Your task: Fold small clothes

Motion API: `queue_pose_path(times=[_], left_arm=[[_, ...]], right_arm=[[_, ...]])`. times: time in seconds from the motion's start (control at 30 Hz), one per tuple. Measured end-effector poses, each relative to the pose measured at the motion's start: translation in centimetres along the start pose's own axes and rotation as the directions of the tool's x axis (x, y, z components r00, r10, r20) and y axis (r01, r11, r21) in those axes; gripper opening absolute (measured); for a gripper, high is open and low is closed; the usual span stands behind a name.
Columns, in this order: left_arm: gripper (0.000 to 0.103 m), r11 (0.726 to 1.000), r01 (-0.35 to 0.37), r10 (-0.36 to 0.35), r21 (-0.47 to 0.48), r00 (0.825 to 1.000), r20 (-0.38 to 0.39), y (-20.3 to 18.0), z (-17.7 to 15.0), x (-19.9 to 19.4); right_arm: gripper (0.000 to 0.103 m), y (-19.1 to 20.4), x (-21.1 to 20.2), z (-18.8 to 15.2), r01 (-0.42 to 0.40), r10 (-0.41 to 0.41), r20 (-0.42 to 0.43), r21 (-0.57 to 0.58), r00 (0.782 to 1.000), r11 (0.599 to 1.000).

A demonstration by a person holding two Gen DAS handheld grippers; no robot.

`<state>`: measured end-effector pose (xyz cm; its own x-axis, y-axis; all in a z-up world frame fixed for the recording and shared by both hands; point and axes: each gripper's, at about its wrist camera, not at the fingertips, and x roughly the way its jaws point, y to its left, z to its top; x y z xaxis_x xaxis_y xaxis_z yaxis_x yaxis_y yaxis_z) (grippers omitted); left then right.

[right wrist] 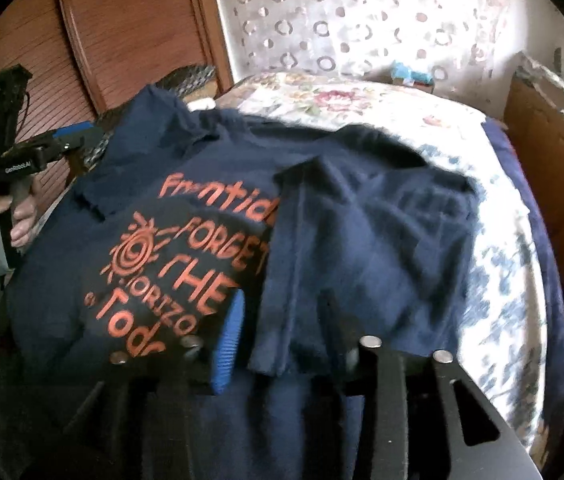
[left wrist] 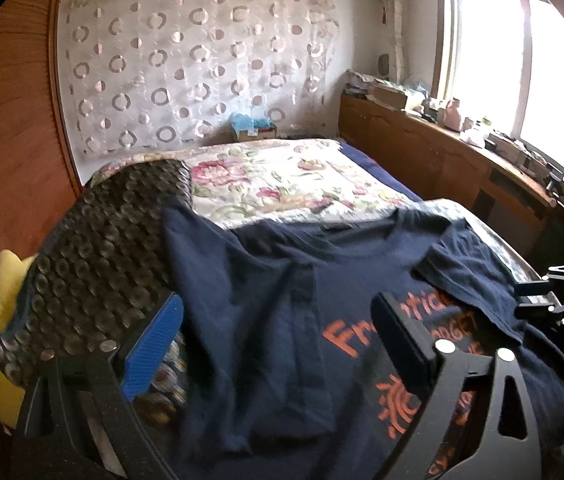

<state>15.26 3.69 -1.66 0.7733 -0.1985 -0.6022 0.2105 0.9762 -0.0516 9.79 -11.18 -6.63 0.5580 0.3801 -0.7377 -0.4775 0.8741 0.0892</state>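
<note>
a navy blue cotton t-shirt with orange printed lettering (left wrist: 354, 280) lies spread front-up on the bed with the floral quilt (left wrist: 290, 176), its collar toward twelve o'clock in the left wrist view and its hem toward six. both side panels look already turned in over the chest: one flap lies at about seven o'clock in the left view, the other covers the right half of the print in the right wrist view, so the orange words are cut off along its edge.

the left claw (left wrist: 277, 344) is wide apart and empty, its blue pad (left wrist: 153, 348) at nine o'clock and its black pad at three, with the folded left flap lying between them just below. the right claw (right wrist: 286, 344) sits low at six o'clock over the right flap; cloth bunches between its blue pad (right wrist: 229, 344) and the black finger, but blur hides whether it pinches the fabric, so i cannot tell its state.

the shirt's long axis runs from six to twelve o'clock, straight ahead of both claws. my judgement is that the next fold goes along that axis, hem to collar, and both claws are at the hem end. a dark woven cushion (left wrist: 97, 264) sits at ten o'clock of the left claw, touching the sleeve.
</note>
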Motion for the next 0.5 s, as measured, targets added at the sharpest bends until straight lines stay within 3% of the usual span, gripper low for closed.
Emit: queue_pose_path(times=[0.13, 0.3, 0.5], left_arm=[[0.075, 1.000, -0.020, 0.020, -0.004, 1.000, -0.015, 2.1, 1.3, 1.1], [0.067, 0.998, -0.067, 0.066, -0.009, 0.997, -0.044, 4.3, 2.5, 2.6], [0.056, 0.997, -0.077, 0.075, -0.023, 0.993, -0.090, 6.2, 3.5, 4.7]], right_arm=[[0.044, -1.8, 0.2, 1.4, 0.052, -0.052, 0.019, 0.003, 0.998, 0.999], [0.044, -5.5, 1.9, 2.8, 0.155, -0.155, 0.021, 0.025, 0.988, 0.988], [0.044, -9.5, 4.2, 4.3, 0.190, -0.191, 0.014, 0.084, 0.981, 0.978]])
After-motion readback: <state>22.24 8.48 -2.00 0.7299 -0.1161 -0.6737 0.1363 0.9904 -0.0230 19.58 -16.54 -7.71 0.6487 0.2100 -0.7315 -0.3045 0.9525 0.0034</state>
